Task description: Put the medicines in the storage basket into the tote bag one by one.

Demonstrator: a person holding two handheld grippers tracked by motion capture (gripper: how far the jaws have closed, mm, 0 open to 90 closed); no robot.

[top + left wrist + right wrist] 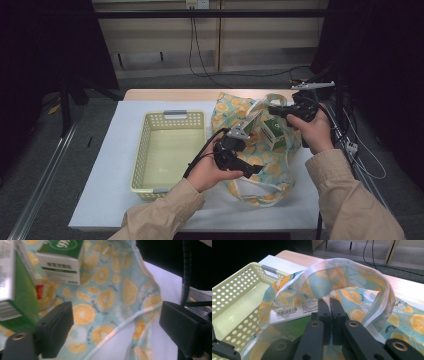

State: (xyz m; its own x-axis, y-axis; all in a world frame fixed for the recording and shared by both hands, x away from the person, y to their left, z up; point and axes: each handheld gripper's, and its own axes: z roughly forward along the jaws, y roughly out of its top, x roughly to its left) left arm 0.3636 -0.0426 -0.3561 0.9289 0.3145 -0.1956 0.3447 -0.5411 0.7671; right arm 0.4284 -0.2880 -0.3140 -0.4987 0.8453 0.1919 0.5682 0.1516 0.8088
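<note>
**A:** Bag [260, 160] with the orange-slice print is the main thing on this table, sitting on the white sheet [100, 200] right of centre. Going left to right, what else have we got?

**B:** Far left is bare white sheet, then a pale yellow perforated basket [145, 150] with grey handles, nothing visible inside it. Just right of the basket comes the left gripper [239, 131], held in the person's left hand [212, 172] over the near-left part of the bag.

**A:** Jaws on that one?

**B:** Wide apart. In the left gripper view both black jaws stand either side of printed fabric and a pale trimmed edge, clamped on nothing. You can also see green and white cartons [62, 262] lying on the fabric ahead of it.

**A:** And in the middle?

**B:** A green and white carton [274, 134] poking up out of the bag's mouth. In the right gripper view it has a barcode label and sits under the looped handle [352, 267].

**A:** Right side?

**B:** Right gripper [277, 111], held in the right hand [315, 132] at the far right of the bag. Its jaws are pressed together, pinching the bag's fabric at the base of that handle loop. Beige sleeves [350, 200] on both forearms.
</note>
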